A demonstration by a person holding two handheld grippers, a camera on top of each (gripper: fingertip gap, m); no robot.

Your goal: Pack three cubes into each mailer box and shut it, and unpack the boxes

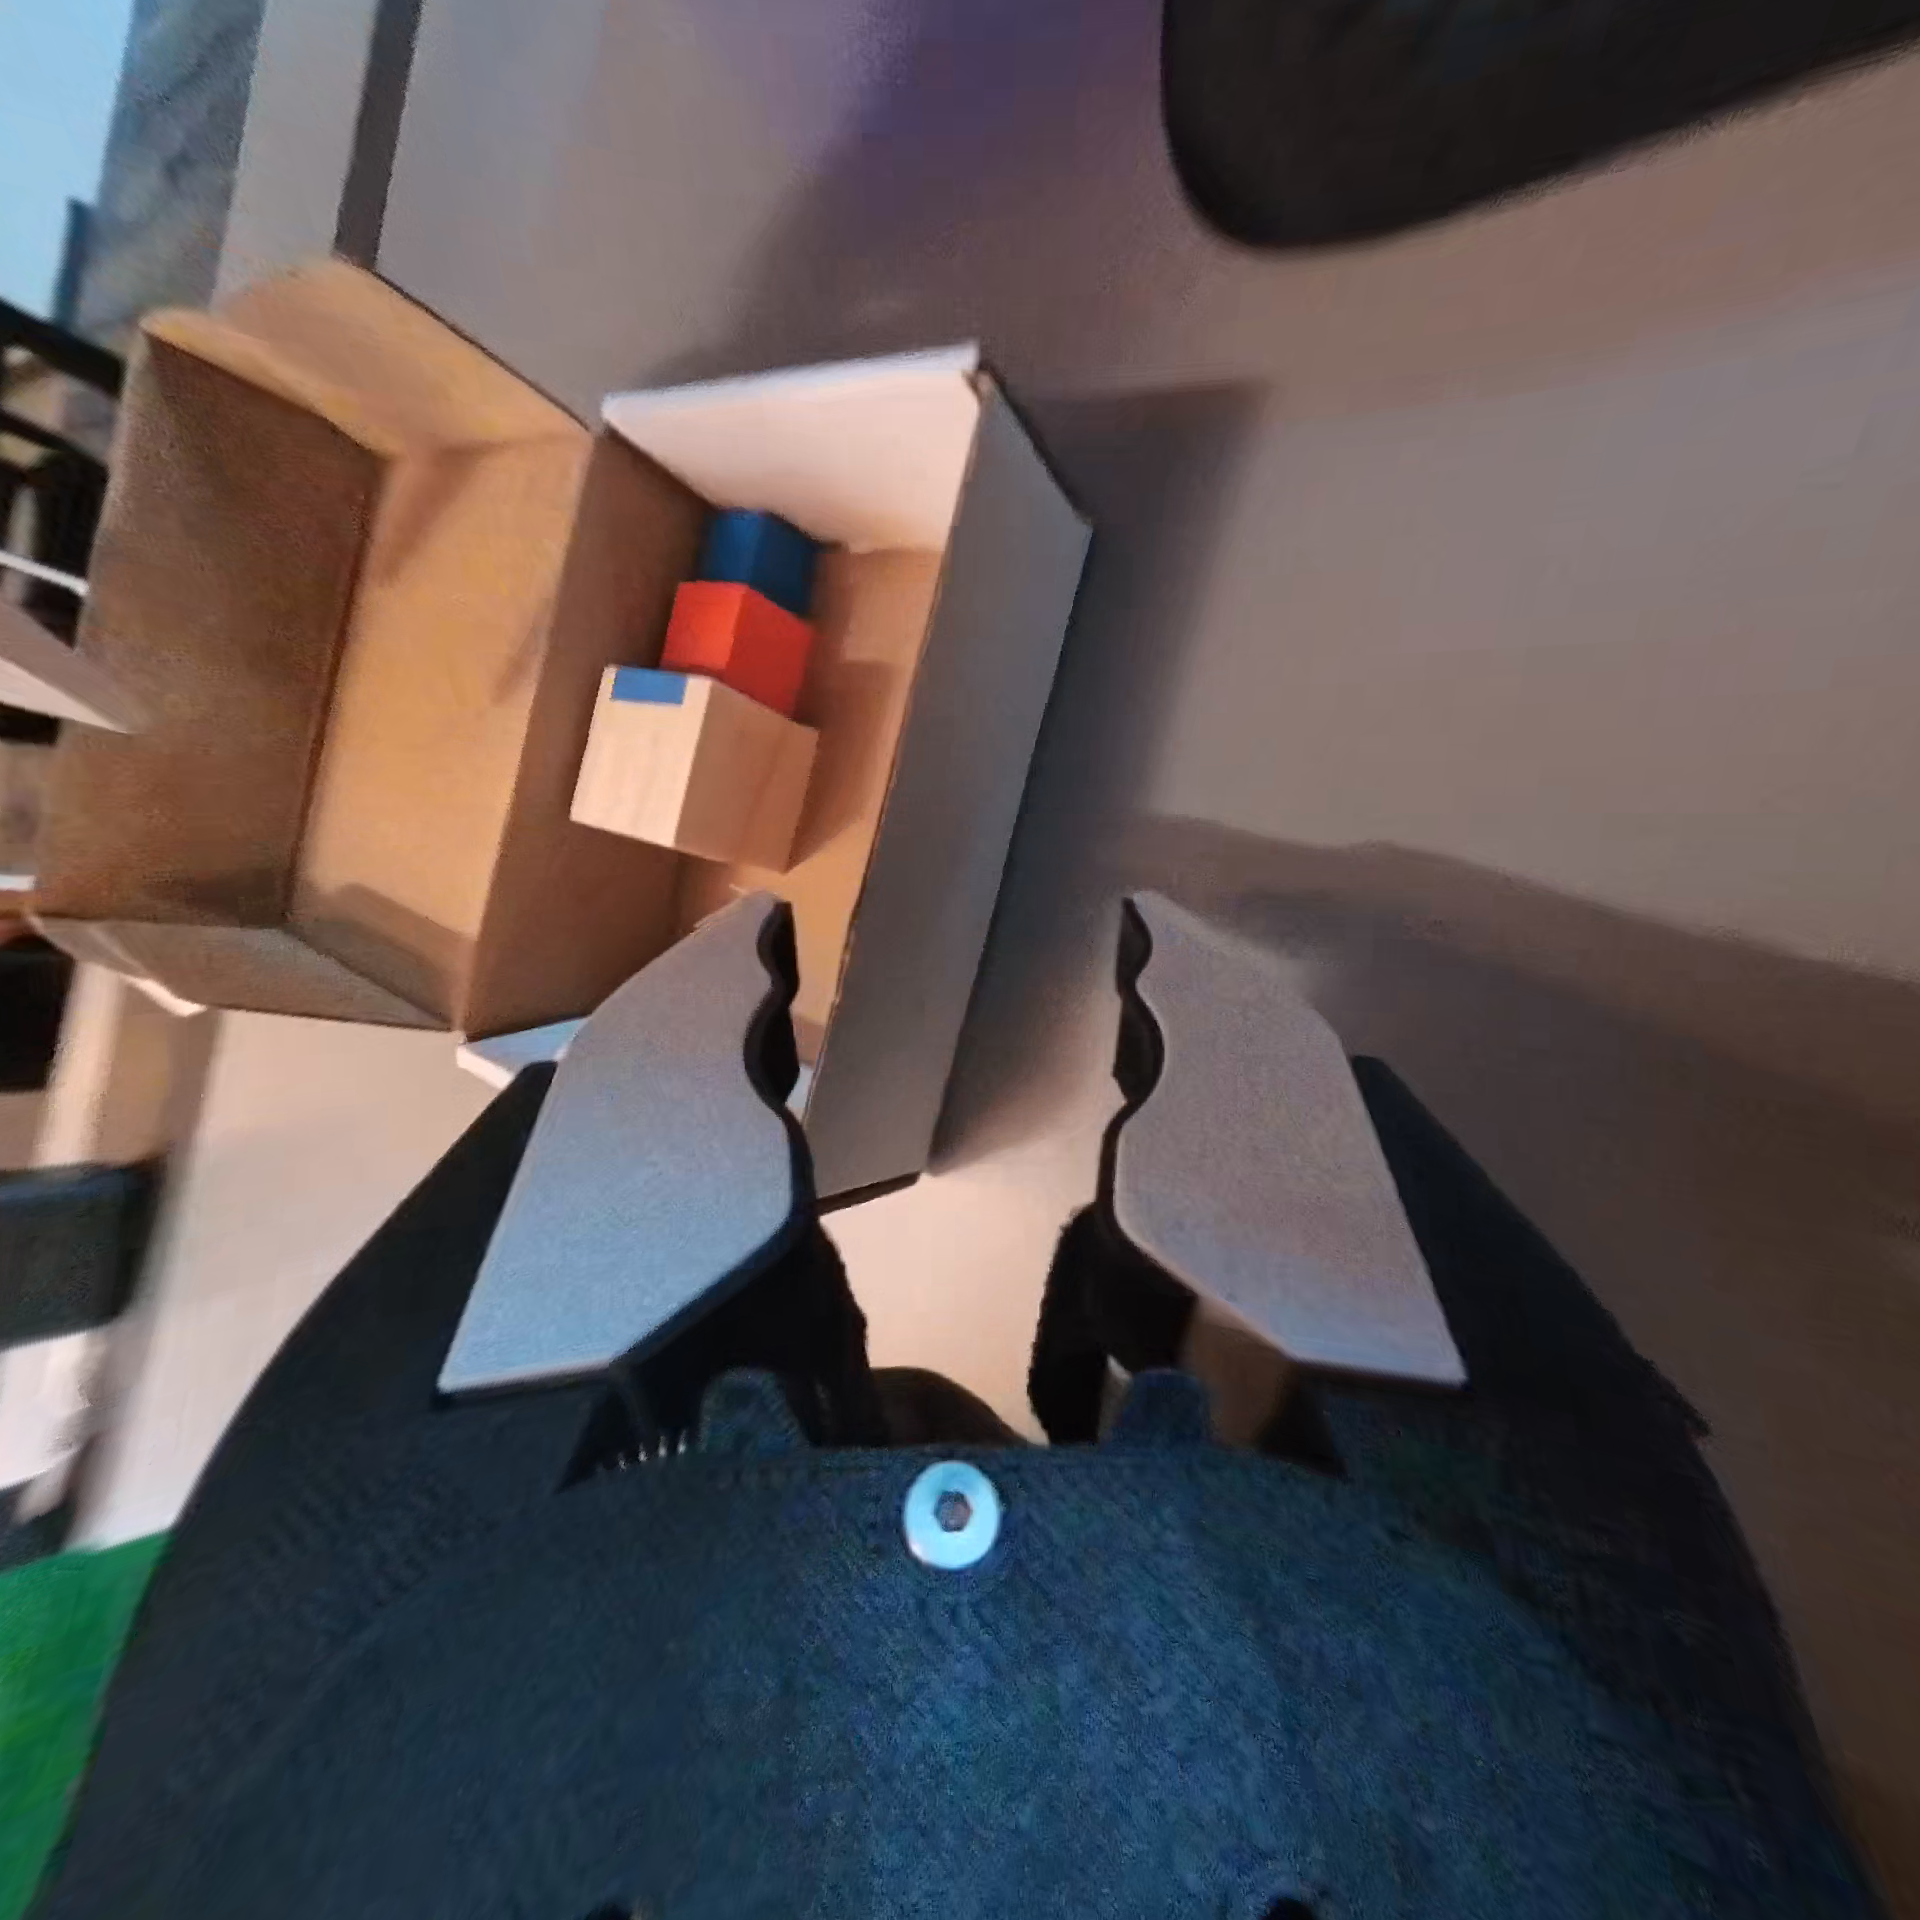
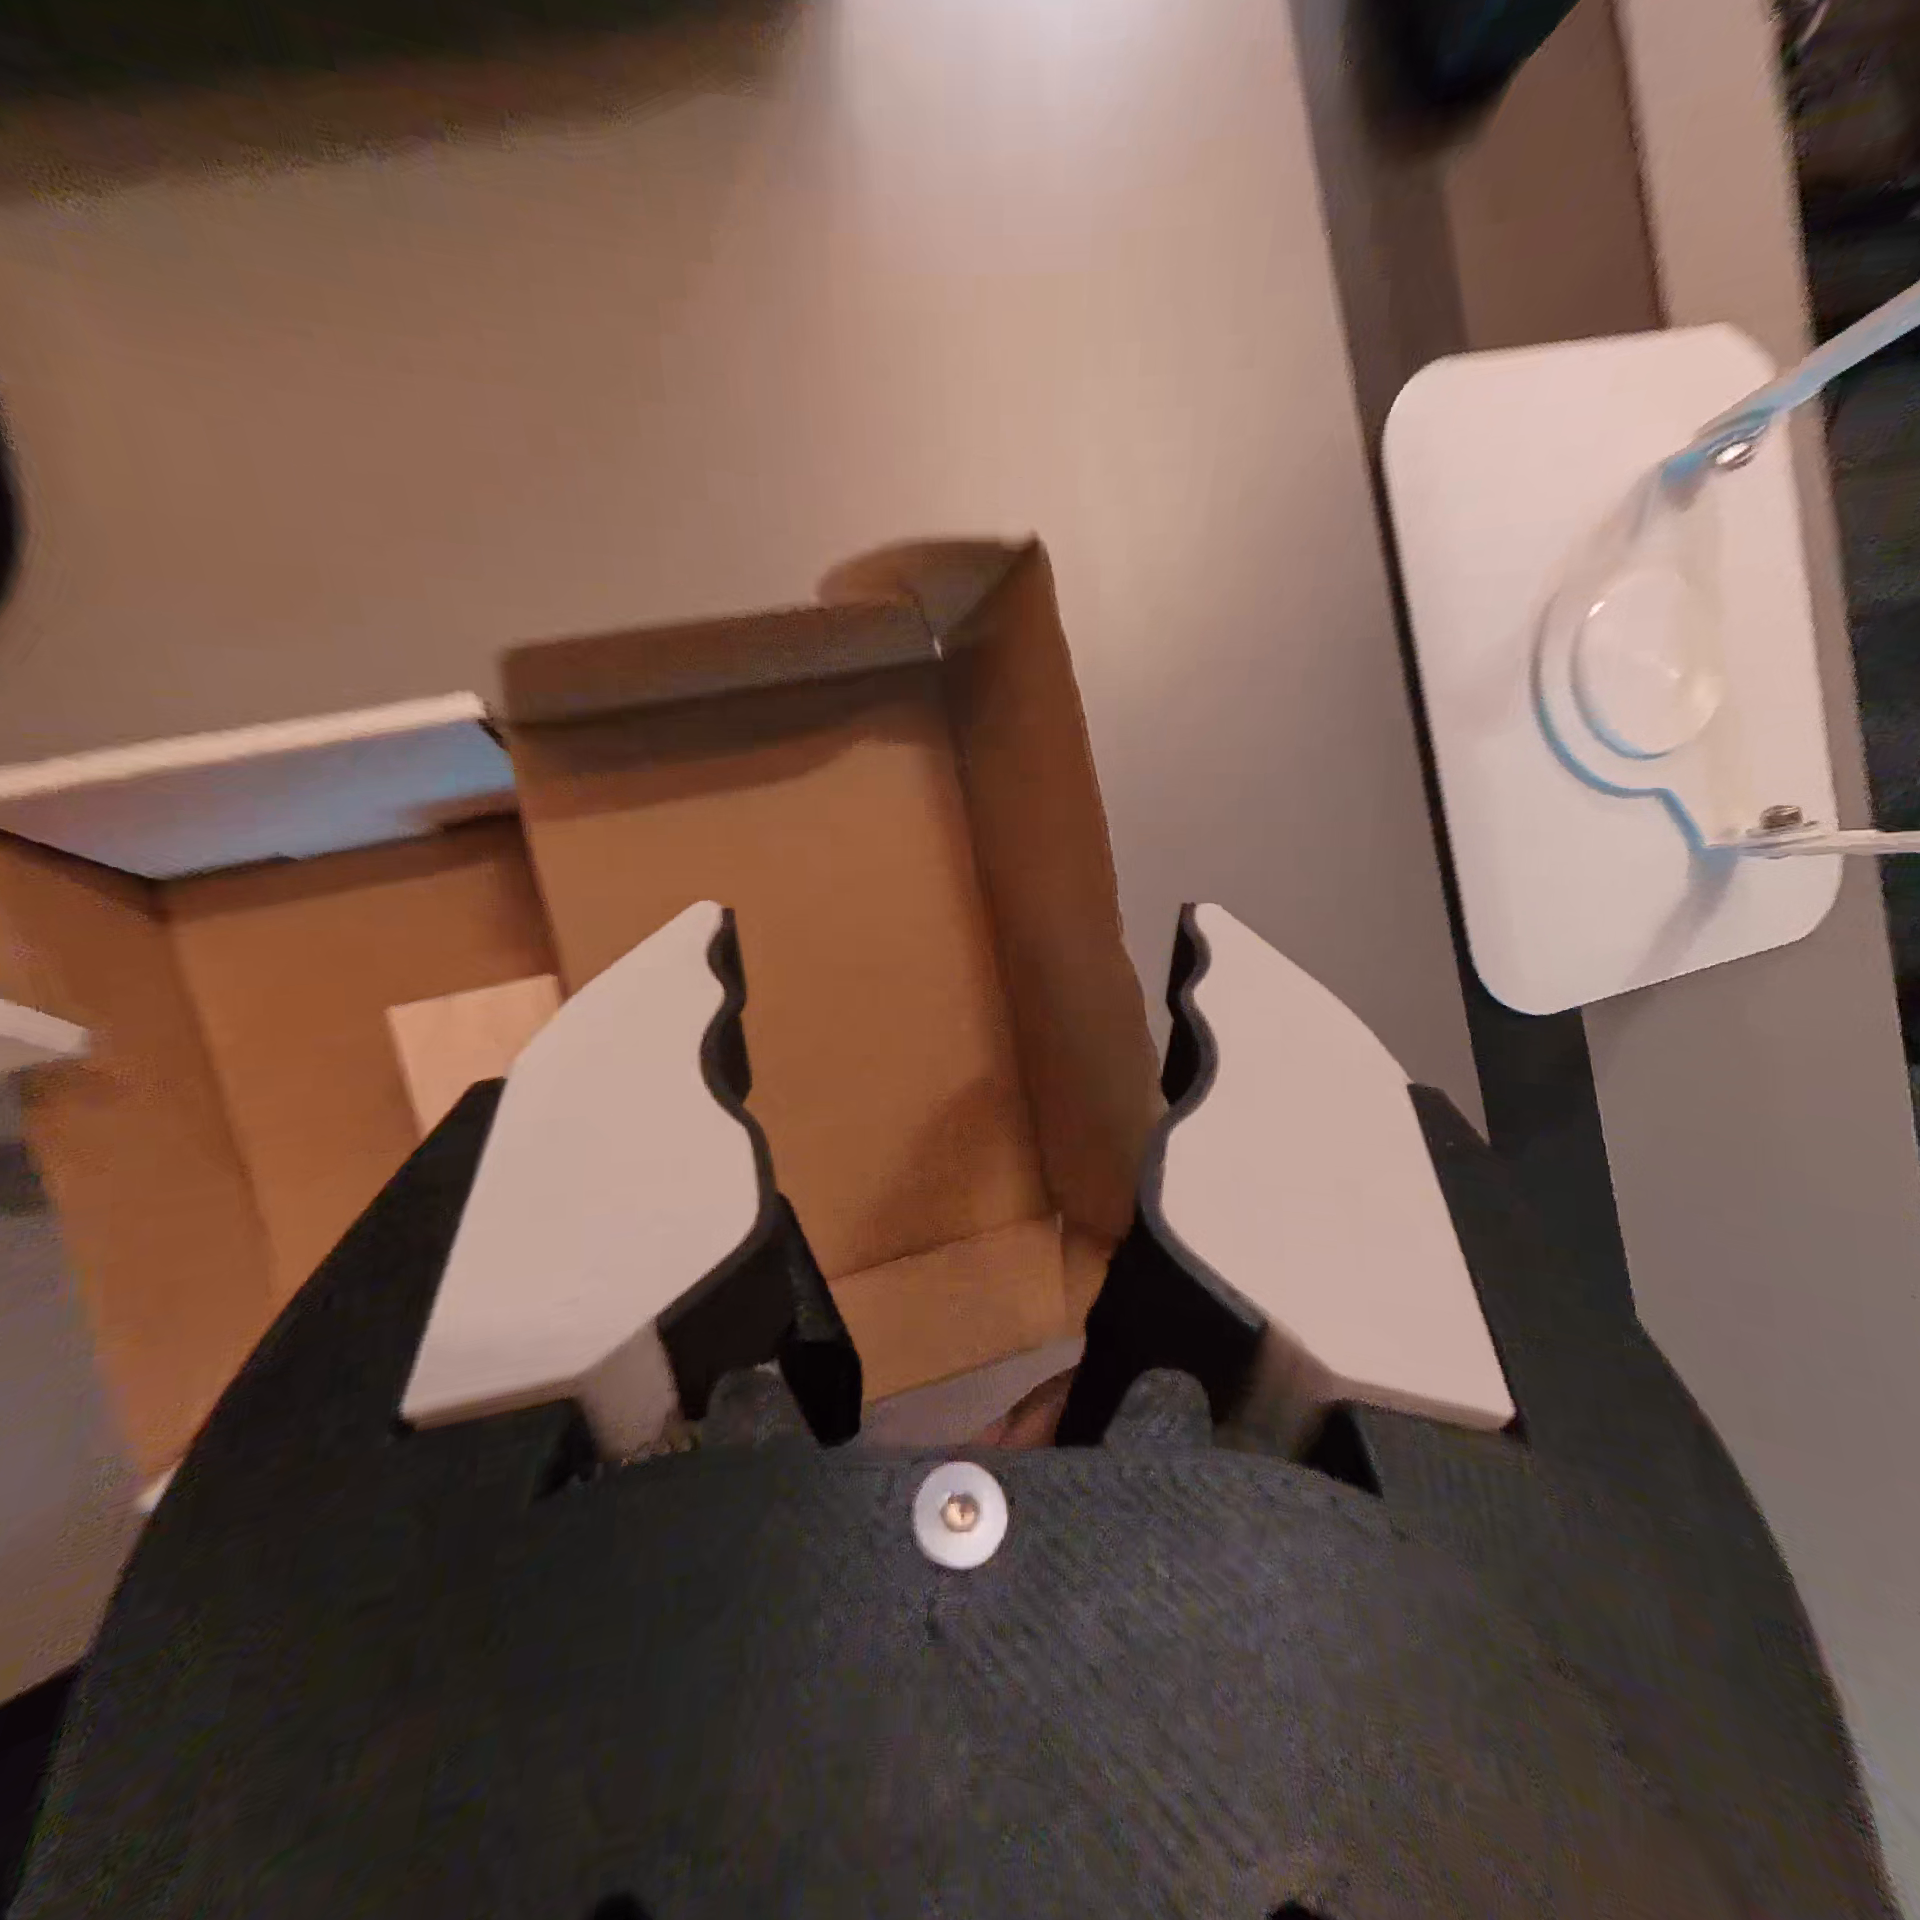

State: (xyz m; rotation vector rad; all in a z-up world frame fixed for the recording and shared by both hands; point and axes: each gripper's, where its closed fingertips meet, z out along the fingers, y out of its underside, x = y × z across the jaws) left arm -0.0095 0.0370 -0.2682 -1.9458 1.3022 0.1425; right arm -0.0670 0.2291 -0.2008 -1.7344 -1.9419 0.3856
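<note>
An open mailer box [image 1: 977, 790], white outside and brown inside, lies on the table in the left wrist view. Its lid [image 1: 260, 644] is folded back to the left. Inside sit a blue cube [image 1: 758, 566], a red cube [image 1: 738, 644] and a plain wooden cube [image 1: 686, 769] with a blue patch, in a row. My left gripper [image 1: 956, 925] is open and empty, just in front of the box's near wall. In the right wrist view my right gripper [image 2: 956, 925] is open and empty above the open lid [image 2: 852, 935]. The box body [image 2: 260, 987] is to the left, with a pale cube [image 2: 468, 1049] partly showing.
A white plate with a clear dome fitting [image 2: 1600, 675] lies on the table at the right. A dark rounded object [image 1: 1507, 104] lies at the far right of the left wrist view. A green patch [image 1: 62, 1683] shows at the lower left. Dark furniture [image 1: 42, 416] stands beyond the table's edge. The open lid [image 2: 852, 935] lies around 6 cm away from my right fingertips. It turns up in the left wrist view [image 1: 391, 745] as well.
</note>
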